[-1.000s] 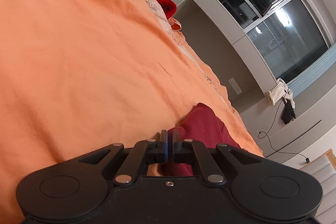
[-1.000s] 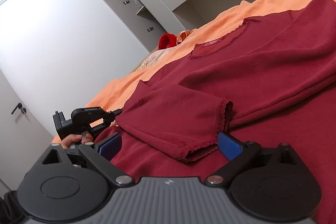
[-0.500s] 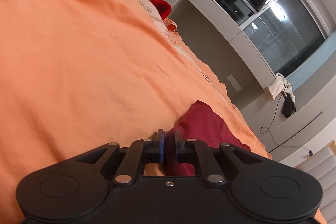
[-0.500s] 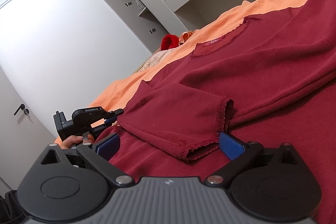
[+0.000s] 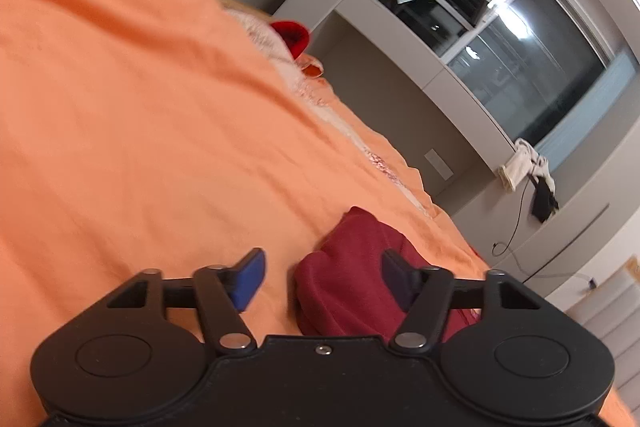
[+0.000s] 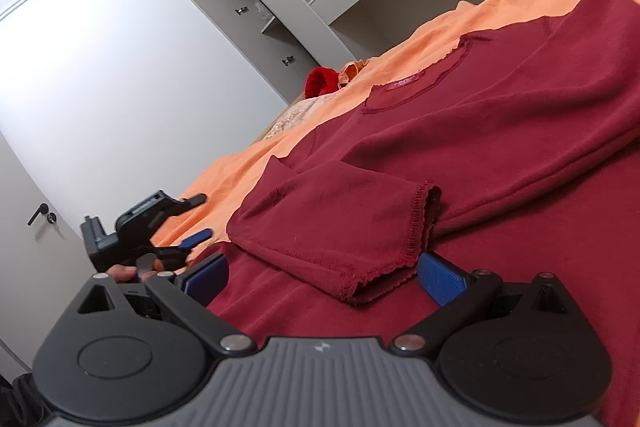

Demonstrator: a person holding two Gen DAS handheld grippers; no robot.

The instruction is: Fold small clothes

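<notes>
The soft, limp red top point(image 6: 500, 115) likely wants a hem-edge pinch; the left gripper point(image 5: 320, 277) is opening off its fold, and the right gripper point(image 6: 322, 275) is spread wide, its pads clear of the near cuff point(image 6: 416, 223).

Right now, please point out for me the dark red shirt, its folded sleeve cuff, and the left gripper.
dark red shirt point(image 6: 500, 115): right wrist view, on the chest below the neckline.
folded sleeve cuff point(image 6: 416, 223): right wrist view, on the stitched hem.
left gripper point(image 5: 322, 277): left wrist view, midway between its opening fingertips.
</notes>
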